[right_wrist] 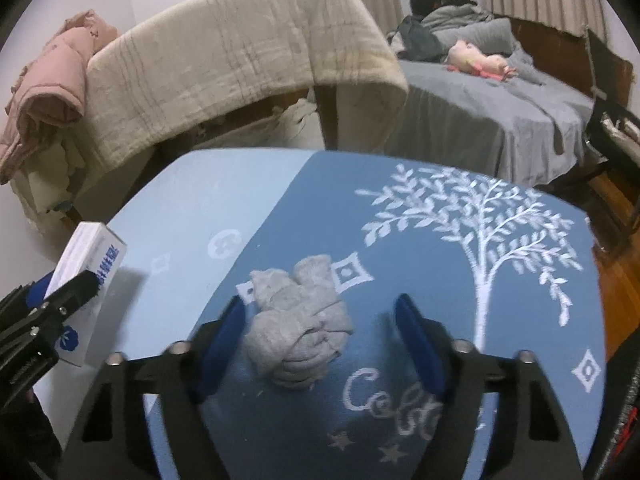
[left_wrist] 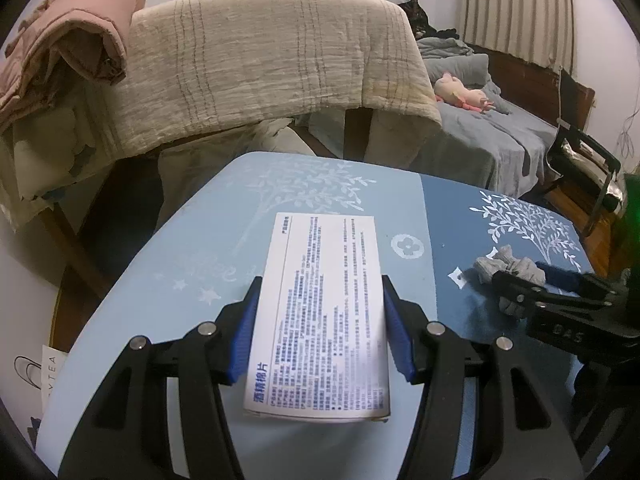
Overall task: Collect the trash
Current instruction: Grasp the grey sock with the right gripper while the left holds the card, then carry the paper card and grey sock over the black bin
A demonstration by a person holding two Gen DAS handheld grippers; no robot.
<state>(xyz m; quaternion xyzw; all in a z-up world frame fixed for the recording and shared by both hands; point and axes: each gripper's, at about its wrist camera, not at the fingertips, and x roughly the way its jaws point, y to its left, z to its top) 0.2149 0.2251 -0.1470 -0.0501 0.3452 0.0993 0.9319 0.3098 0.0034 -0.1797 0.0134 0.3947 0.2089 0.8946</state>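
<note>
Blue tree-print table (right_wrist: 440,240), blanket-draped chair (left_wrist: 260,60), grey bed (right_wrist: 500,108), striped curtains (left_wrist: 516,4), white walls.

Landmark: round table (left_wrist: 224,216), top half pale blue, half darker blue, printed with white trees, stars and small flower marks. Directly behind the table, a wooden frame draped with a beige striped blanket (left_wrist: 264,60), hanging down on both sides. Left of the blanket, far-left of the table, a pink padded jacket (left_wrist: 68,36) slung over pale bedding. Behind and right of the table, a bed under a grey sheet (right_wrist: 480,112); a pink plush toy (right_wrist: 476,60) lies on it, crumpled grey bedding beyond. Striped curtains (left_wrist: 516,4) on the wall behind the bed. Wood floor shows at the table's right edge.
</note>
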